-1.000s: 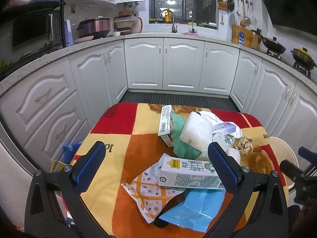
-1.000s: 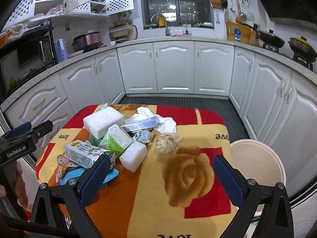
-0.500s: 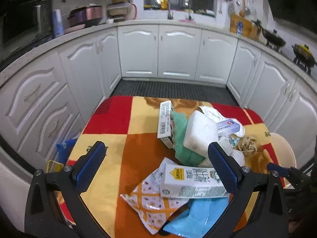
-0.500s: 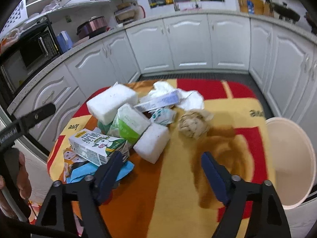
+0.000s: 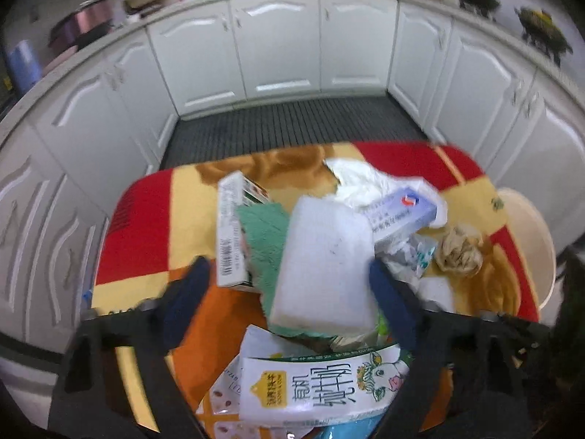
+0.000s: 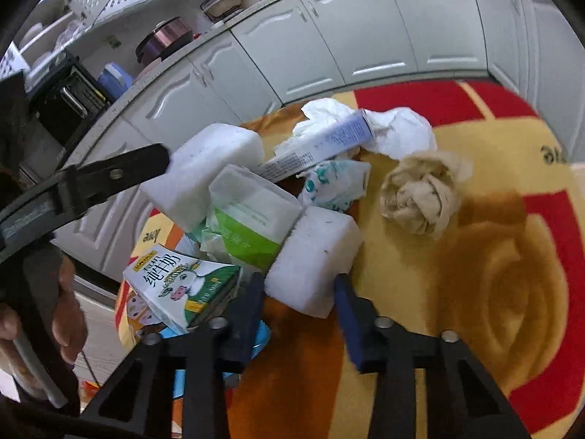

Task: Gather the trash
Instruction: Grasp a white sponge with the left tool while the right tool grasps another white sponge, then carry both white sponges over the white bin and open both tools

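Note:
A pile of trash lies on a table with a red, yellow and orange cloth [image 5: 146, 219]. My left gripper [image 5: 289, 285] is open, its fingers on either side of a large white foam block [image 5: 325, 263] that rests on a green cloth [image 5: 263, 226]. A milk carton [image 5: 321, 391] lies just below it. My right gripper [image 6: 299, 292] is open, its fingers on either side of a smaller white foam block [image 6: 314, 252]. Beside that block lie a green tissue pack [image 6: 252, 216], a milk carton [image 6: 179, 285], a crumpled brown paper ball [image 6: 420, 197], a long thin box [image 6: 318, 146] and white tissue [image 6: 398, 131].
A cream bin [image 5: 530, 241] stands at the table's right edge. White kitchen cabinets [image 5: 278, 44] curve around the room. The left gripper's black arm [image 6: 84, 183] crosses the left of the right wrist view, with a hand [image 6: 65, 314] below it. A flat box [image 5: 230, 241] leans at the pile's left.
Both grippers have moved down and forward into the pile. The left now straddles the large foam block, the right has narrowed around the smaller foam block.

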The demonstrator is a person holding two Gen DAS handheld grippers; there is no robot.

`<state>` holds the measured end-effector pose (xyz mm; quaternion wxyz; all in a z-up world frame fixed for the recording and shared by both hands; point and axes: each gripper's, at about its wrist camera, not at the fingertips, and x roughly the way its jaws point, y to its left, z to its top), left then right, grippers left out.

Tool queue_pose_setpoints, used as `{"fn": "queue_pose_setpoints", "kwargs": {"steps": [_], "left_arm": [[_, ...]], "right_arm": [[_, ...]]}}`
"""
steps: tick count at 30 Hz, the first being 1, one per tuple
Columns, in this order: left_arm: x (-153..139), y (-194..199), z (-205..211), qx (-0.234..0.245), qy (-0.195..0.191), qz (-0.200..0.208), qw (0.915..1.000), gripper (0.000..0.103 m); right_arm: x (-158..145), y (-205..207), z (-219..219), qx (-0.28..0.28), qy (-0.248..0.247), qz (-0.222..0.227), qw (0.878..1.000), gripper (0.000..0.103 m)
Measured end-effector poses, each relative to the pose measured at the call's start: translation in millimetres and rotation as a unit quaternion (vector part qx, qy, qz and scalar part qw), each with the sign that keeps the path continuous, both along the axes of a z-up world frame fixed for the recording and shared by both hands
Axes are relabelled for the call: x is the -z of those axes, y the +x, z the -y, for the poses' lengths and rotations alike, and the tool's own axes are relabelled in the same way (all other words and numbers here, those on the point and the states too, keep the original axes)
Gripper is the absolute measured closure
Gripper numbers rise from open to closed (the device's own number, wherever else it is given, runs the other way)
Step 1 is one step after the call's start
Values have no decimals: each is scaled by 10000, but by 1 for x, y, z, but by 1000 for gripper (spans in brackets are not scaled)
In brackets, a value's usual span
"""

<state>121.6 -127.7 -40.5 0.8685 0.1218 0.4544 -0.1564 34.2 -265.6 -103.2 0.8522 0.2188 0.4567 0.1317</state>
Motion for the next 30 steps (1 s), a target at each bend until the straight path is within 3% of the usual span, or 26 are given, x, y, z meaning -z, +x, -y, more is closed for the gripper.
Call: {"fn": "queue_pose_setpoints", "kwargs": {"steps": [1, 3, 11, 16, 20, 25, 30], "left_arm": [[4, 1, 3, 111, -12, -123, 9999, 39], [7, 2, 5, 250, -212, -343, 9989, 61], [-17, -16, -17, 37, -517, -162, 9985, 72], [-48, -40, -27, 106, -846, 80, 9963, 72], [-61, -53, -28, 225, -1129, 9, 9934, 72], [-70, -73, -8, 447, -1195, 86, 9918, 72], [-66, -93, 39, 826, -1199, 22, 9893, 72]], "right_arm": [[-1, -2, 2, -1, 12, 51, 10000, 69], [-4, -7, 5, -6, 16, 127, 9999, 71], [-26, -30, 10, 16, 23, 430, 9991, 75], [-42, -48, 16, 32, -1, 563, 9984, 75], [-53, -63, 19, 60, -15, 687, 9976, 75], [-68, -79, 33, 214, -111, 854, 9961, 75], [-74, -99, 67, 569, -319, 915, 9937, 75]]}}
